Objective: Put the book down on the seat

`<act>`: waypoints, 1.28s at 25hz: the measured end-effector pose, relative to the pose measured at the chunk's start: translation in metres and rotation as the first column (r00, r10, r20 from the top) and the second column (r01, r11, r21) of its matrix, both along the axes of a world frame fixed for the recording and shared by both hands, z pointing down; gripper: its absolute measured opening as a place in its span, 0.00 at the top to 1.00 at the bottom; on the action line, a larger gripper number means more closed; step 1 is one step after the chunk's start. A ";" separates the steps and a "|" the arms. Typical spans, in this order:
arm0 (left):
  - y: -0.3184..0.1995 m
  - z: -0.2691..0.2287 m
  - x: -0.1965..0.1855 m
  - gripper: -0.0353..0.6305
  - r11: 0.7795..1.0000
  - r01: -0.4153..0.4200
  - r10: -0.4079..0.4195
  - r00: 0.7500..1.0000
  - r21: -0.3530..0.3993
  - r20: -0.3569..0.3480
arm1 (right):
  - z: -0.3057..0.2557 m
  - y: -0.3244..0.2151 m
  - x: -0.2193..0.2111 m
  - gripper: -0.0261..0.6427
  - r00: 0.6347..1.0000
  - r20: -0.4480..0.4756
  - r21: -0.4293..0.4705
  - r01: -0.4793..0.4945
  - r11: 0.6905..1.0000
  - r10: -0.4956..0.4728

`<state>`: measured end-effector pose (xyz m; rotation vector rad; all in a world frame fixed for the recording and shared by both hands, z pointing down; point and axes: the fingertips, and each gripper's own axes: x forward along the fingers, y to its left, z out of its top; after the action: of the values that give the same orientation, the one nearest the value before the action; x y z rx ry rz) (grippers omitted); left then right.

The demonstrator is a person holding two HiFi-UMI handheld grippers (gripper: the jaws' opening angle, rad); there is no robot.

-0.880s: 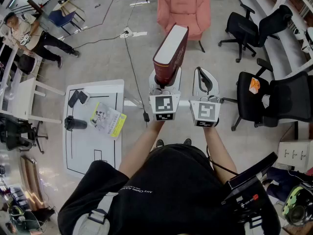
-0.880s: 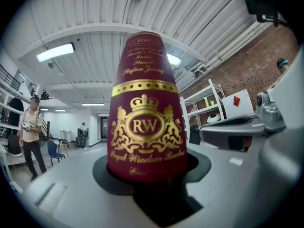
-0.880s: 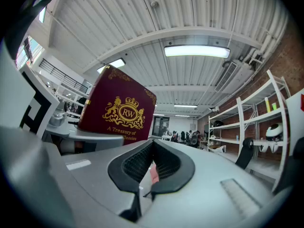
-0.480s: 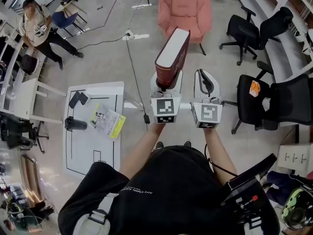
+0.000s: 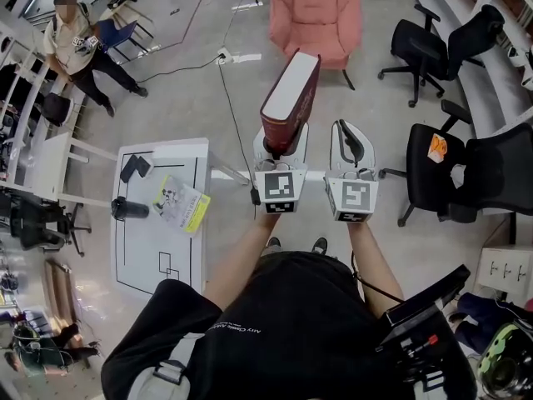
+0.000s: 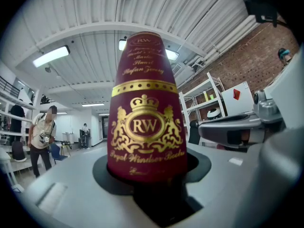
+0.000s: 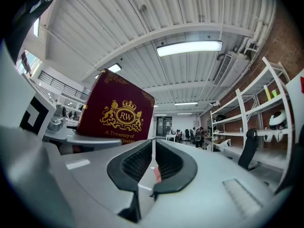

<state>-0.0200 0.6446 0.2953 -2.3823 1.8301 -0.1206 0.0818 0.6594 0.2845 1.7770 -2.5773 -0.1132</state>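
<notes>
Gripping the book [image 5: 291, 98] by its lower end in my left gripper [image 5: 280, 147], I am holding my right gripper [image 5: 351, 138] pinched together, empty, alongside. Standing tall above my fingers, the book is risking levering sideways out of them short of the seat [image 5: 315, 23] beyond my fingertips.

Pink armchair [image 5: 315, 11] cut by top edge

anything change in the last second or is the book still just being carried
Only the bystander moved, stepping rightward at the head view's top left. The left claw stays clamped on the red book, and the right claw stays shut and empty.
</notes>
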 end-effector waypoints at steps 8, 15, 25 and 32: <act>0.005 0.020 0.010 0.60 0.998 -0.061 0.060 0.998 -0.020 -0.008 | 0.027 -0.007 0.006 0.93 1.000 -0.017 -0.027 -0.010 1.000 0.010; -0.027 0.015 -0.010 0.60 0.993 -0.113 0.114 0.991 0.012 -0.064 | 0.013 -0.030 -0.018 0.94 0.996 -0.082 0.009 -0.035 0.999 0.036; -0.050 0.044 -0.053 0.60 0.986 -0.154 0.146 0.982 -0.064 -0.117 | 0.026 -0.052 -0.064 0.94 0.988 -0.139 -0.019 -0.068 0.997 0.065; -0.072 0.063 -0.044 0.60 0.981 -0.168 0.157 0.981 -0.101 -0.111 | 0.045 -0.075 -0.066 0.94 0.989 -0.141 -0.061 -0.044 0.997 0.035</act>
<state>-0.0637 0.5730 0.3583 -2.6496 1.7013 -0.0860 0.0155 0.5840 0.3295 1.7312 -2.4201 -0.1474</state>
